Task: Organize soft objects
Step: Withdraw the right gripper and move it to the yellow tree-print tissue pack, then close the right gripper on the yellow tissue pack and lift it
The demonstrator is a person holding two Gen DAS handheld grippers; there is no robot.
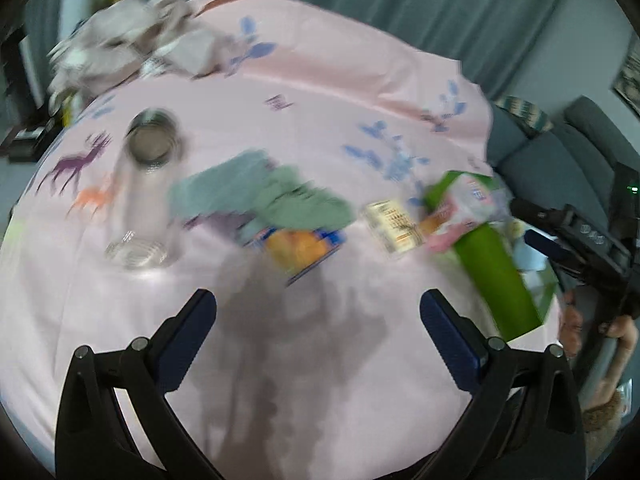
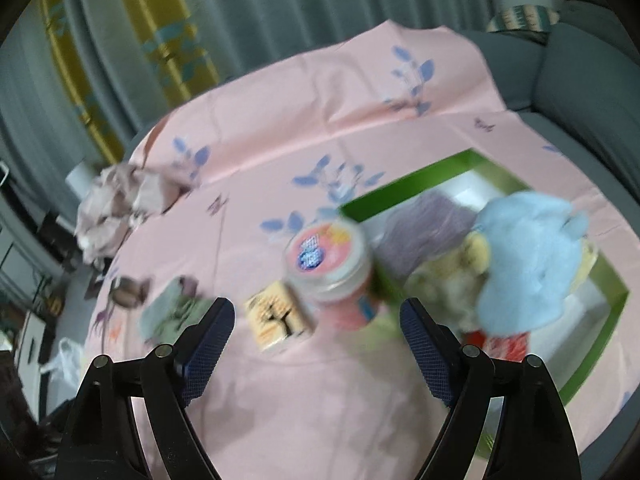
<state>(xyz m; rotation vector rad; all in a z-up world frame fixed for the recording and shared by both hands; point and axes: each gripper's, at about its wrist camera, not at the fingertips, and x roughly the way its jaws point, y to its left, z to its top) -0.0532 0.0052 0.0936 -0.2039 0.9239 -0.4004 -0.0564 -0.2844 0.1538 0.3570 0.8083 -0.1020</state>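
A crumpled green cloth lies mid-table over an orange and blue packet; it also shows in the right wrist view. A green box at the right holds a light blue plush, a purple cloth and other soft items; its wall shows in the left wrist view. My left gripper is open and empty above the pink tablecloth, short of the green cloth. My right gripper is open and empty near the box. Both views are blurred.
A clear glass jar stands at the left. A pink-lidded tub and a small printed cube sit beside the box. A pile of pale crumpled fabric lies at the far left. A grey sofa is behind.
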